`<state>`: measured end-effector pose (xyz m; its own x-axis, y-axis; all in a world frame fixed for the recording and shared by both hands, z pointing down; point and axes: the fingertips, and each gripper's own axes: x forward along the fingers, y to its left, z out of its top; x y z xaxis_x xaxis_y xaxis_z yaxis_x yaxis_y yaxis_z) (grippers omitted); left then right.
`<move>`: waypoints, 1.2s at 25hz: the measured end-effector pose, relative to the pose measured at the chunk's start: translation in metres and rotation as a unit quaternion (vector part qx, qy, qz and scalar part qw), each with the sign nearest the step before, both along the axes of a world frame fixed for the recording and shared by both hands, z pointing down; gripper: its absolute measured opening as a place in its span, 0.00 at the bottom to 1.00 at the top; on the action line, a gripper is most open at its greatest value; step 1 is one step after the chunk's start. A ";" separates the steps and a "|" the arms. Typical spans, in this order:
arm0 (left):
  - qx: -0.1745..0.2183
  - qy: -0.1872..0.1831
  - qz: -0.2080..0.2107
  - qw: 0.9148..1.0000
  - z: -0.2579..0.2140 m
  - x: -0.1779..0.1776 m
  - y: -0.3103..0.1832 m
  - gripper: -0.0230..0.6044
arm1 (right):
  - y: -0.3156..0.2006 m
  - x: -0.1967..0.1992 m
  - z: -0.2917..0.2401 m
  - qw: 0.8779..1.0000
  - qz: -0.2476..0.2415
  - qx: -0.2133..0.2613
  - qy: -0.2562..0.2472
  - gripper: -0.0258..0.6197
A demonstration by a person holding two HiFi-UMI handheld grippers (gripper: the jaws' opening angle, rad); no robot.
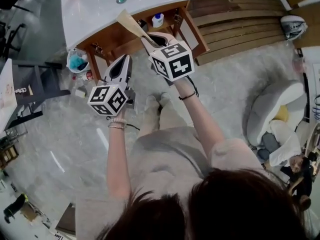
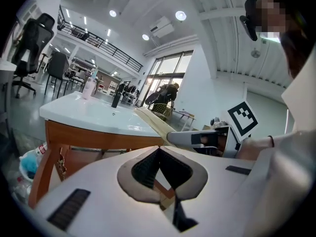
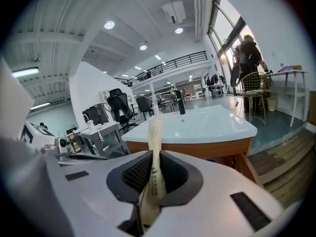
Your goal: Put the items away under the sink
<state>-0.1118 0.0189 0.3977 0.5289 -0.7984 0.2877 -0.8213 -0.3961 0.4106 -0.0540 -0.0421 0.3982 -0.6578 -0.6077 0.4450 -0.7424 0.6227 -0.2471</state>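
My right gripper (image 1: pixel 146 38) is shut on a flat cream packet (image 1: pixel 130 24) that sticks out past its tips toward the sink cabinet (image 1: pixel 125 36). The right gripper view shows the packet (image 3: pixel 155 142) pinched upright between the pads, in front of the white sink top (image 3: pixel 207 122). My left gripper (image 1: pixel 125 59) hangs lower left of it, jaws together with nothing in them, pointing at the cabinet's left side. From the left gripper view, the packet (image 2: pixel 150 122) and the right gripper (image 2: pixel 197 138) sit just ahead on the right. A white and blue bottle (image 1: pixel 158 20) stands inside the open cabinet.
The cabinet door (image 1: pixel 192 31) stands open to the right. A bin with blue stuff (image 1: pixel 77 62) sits by the cabinet's left leg. A pink bottle (image 2: pixel 89 85) and a dark bottle (image 2: pixel 115 100) stand on the sink top (image 2: pixel 89 112). Wooden steps (image 1: pixel 240 14) lie on the right.
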 end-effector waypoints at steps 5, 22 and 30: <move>-0.013 -0.005 0.020 1.000 0.032 0.002 -0.018 0.04 | -0.014 -0.007 0.022 0.999 -0.046 0.020 0.022 0.12; -0.057 0.004 0.005 0.998 0.173 0.003 -0.027 0.04 | 0.000 -0.013 0.164 0.994 -0.102 -0.012 0.025 0.12; -0.040 0.003 -0.010 0.999 0.215 -0.011 -0.058 0.04 | -0.040 -0.046 0.222 0.993 -0.109 -0.014 0.035 0.12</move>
<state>-0.1230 -0.0388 0.6132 0.5148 -0.7838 0.3475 -0.8263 -0.3455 0.4448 -0.1002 -0.0817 0.6203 -0.7397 -0.4406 0.5085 -0.6062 0.7645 -0.2193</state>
